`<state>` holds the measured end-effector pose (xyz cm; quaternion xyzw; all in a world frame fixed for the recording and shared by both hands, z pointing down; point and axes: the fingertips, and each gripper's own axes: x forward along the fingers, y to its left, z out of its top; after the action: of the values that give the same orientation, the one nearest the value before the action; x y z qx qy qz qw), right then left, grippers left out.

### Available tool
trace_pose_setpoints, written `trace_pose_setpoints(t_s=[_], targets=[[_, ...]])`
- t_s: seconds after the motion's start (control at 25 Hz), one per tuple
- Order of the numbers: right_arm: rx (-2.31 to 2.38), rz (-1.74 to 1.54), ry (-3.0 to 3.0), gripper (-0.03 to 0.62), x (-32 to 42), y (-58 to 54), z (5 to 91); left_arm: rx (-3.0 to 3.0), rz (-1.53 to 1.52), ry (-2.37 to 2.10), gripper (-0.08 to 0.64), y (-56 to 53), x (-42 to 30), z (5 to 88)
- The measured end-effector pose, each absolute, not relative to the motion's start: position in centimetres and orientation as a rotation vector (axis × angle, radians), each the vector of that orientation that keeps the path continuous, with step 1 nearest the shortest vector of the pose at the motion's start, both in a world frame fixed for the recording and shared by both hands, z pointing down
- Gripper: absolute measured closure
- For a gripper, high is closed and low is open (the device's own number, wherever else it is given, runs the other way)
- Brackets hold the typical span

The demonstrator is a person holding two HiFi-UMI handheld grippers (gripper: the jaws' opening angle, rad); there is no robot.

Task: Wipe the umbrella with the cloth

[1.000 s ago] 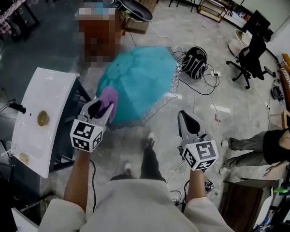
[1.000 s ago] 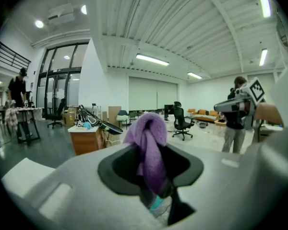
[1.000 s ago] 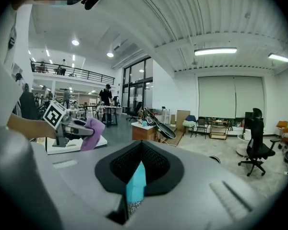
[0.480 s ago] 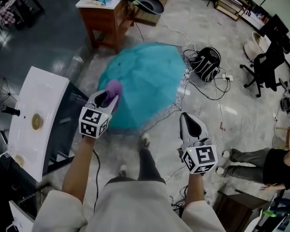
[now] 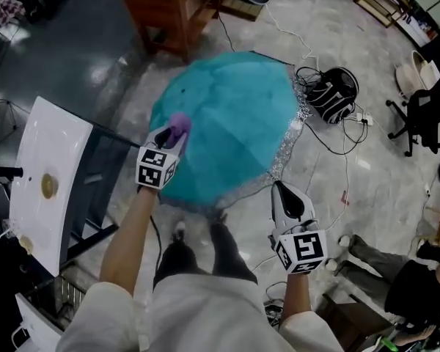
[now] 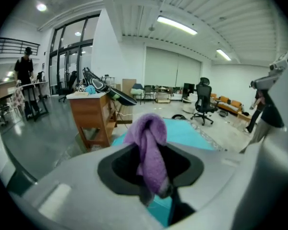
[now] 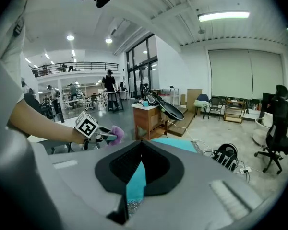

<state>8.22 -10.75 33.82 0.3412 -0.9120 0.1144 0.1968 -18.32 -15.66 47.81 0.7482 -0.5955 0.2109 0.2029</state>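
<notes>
An open teal umbrella with a lace rim stands on the floor in front of me, and it also shows in the right gripper view. My left gripper is shut on a purple cloth, which bunches up between the jaws. It hovers over the left part of the canopy; whether the cloth touches it I cannot tell. My right gripper hangs by the umbrella's near right rim, shut and holding nothing. A thin slit between its jaws shows teal fabric beyond.
A white basin on a dark stand is at my left. A wooden table stands behind the umbrella. A black bag with cables lies at the right, an office chair beyond it. A person's legs show at lower right.
My left gripper has moved forward with the cloth from the umbrella's near left edge to over its canopy. The right gripper has kept its place near the rim.
</notes>
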Motion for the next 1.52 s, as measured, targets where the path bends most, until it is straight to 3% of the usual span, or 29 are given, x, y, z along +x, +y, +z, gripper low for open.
trace_pose_setpoints(t_s=[0.72, 1.12, 1.52], targets=[[1.032, 0.478, -2.398, 0.586, 5.4, -12.7, 45.1, 2.0, 0.805, -1.446, 0.43, -26.7, -23.5, 67.1], [1.06, 0.502, -2.361, 0.586, 5.1, -11.5, 46.1, 2.056, 0.791, -1.42, 0.428, -26.8, -20.2, 68.2], [1.142, 0.505, -2.327, 0.586, 6.9, -10.0, 45.5, 2.171, 0.689, -1.32, 0.428, -23.1, -12.2, 66.1]])
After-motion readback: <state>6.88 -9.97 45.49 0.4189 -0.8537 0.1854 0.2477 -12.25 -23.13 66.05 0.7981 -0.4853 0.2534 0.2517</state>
